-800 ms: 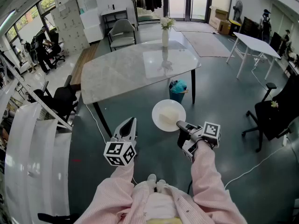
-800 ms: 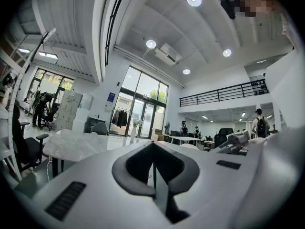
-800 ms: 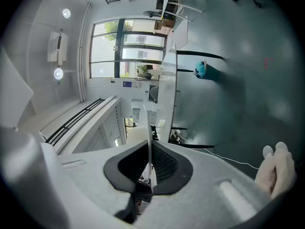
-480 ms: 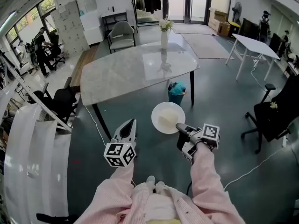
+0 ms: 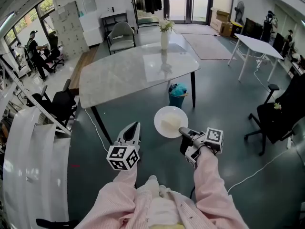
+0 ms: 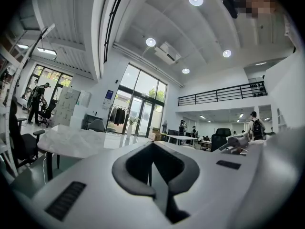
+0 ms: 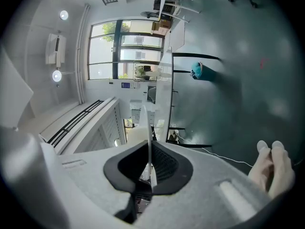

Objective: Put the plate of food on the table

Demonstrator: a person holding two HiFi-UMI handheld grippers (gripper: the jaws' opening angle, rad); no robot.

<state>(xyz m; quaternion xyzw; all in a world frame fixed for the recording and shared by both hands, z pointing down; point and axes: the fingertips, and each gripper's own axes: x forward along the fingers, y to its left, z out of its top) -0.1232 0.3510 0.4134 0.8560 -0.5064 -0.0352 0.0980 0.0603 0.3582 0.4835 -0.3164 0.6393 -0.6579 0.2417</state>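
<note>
Your right gripper (image 5: 183, 130) is pinched onto the near rim of the white plate (image 5: 164, 114), and the right gripper view shows the plate's thin edge (image 7: 149, 128) clamped between the pads. The plate sits roughly level out in front of you, with a pale heap of food (image 5: 172, 123) on it. It hangs over the dark floor (image 5: 224, 99), short of the marble table (image 5: 119, 78) and not above its top. Your left gripper (image 5: 134, 127) is beside it, apart from the plate, with its jaws pressed together on nothing. A vase of flowers (image 5: 164, 36) stands on the table's far side, and a teal bin (image 5: 177, 93) sits beneath the near edge.
</note>
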